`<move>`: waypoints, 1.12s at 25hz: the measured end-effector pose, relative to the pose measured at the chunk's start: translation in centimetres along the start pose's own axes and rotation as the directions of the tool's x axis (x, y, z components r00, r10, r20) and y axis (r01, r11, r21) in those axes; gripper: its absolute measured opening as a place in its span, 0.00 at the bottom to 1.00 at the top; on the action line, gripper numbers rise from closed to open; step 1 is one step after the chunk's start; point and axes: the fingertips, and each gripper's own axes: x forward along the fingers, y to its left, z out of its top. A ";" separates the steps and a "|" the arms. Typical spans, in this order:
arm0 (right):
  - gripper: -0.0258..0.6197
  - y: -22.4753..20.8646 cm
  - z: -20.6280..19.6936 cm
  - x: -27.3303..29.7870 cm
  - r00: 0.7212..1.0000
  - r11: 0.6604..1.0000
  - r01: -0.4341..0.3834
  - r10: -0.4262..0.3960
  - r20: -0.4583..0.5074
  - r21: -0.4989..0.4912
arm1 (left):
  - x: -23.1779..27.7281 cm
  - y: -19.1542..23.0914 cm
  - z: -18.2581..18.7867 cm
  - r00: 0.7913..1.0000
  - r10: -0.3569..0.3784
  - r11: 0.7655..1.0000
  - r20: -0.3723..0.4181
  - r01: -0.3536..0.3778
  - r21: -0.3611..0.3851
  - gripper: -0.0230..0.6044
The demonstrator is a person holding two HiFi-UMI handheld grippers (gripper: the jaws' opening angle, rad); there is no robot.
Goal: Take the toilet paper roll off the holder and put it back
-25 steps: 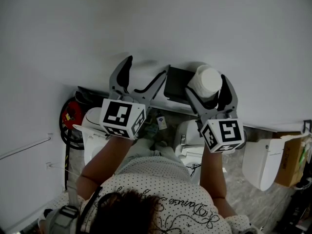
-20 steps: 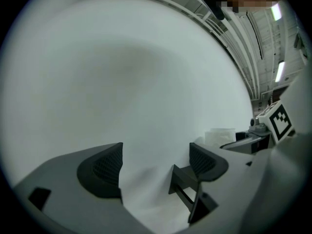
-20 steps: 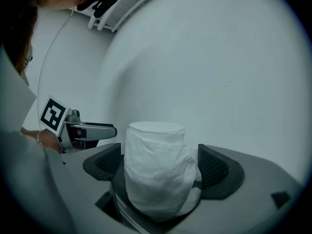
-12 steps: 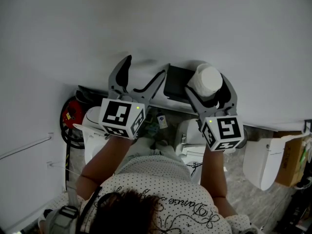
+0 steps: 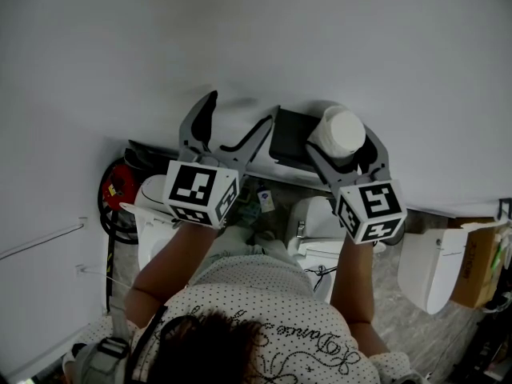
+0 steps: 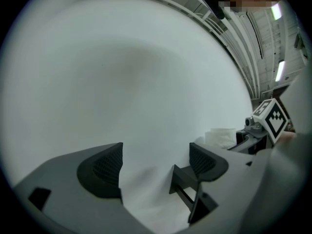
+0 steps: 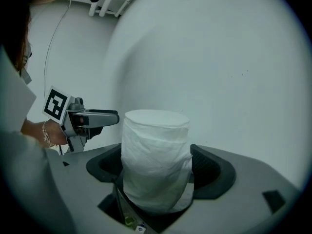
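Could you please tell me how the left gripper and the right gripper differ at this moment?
The right gripper has the roll between its jaws, which have just been closing on it; the left gripper is open and empty. The right is beside the holder; the left faces bare wall. Both point toward the wall.

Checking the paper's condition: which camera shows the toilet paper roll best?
The right gripper view: the toilet paper roll stands large and centred, side and top visible. The head view shows mainly its round top; the left gripper view catches a small piece far right.
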 end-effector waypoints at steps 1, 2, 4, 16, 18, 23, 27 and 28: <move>0.69 0.0 0.0 0.0 1.000 1.000 0.000 0.000 0.001 0.000 | 0.0 0.0 0.0 1.000 0.000 1.000 -0.001 0.000 0.000 0.69; 0.68 -0.1 0.0 -0.1 1.000 1.000 0.000 0.000 0.002 0.000 | 0.0 0.0 0.0 1.000 0.000 1.000 -0.001 0.000 -0.001 0.69; 0.65 -0.2 0.0 -0.2 1.000 1.000 0.002 -0.002 0.001 -0.005 | 0.0 0.0 0.0 1.000 0.000 1.000 -0.002 0.000 -0.001 0.69; 0.53 -0.8 -0.3 -0.2 1.000 1.000 0.021 -0.021 -0.009 -0.009 | -0.2 0.3 -0.1 1.000 -0.001 1.000 -0.002 0.001 0.006 0.69; 0.53 -0.8 -0.3 -0.2 1.000 1.000 0.022 -0.022 -0.009 -0.005 | -0.2 0.2 -0.1 1.000 -0.001 1.000 0.001 0.001 0.007 0.69; 0.53 -1.0 -0.3 -0.1 1.000 1.000 0.019 -0.019 -0.016 0.003 | -0.2 0.2 0.2 1.000 -0.002 1.000 0.005 0.002 0.015 0.69; 0.53 -1.1 0.0 -0.2 1.000 1.000 0.010 -0.010 -0.004 0.008 | -0.1 0.0 0.1 1.000 -0.008 1.000 0.002 0.008 0.019 0.69; 0.53 -1.1 0.3 -0.3 1.000 1.000 0.008 -0.008 0.004 0.010 | 0.0 0.0 0.1 1.000 -0.009 1.000 0.001 0.009 0.020 0.69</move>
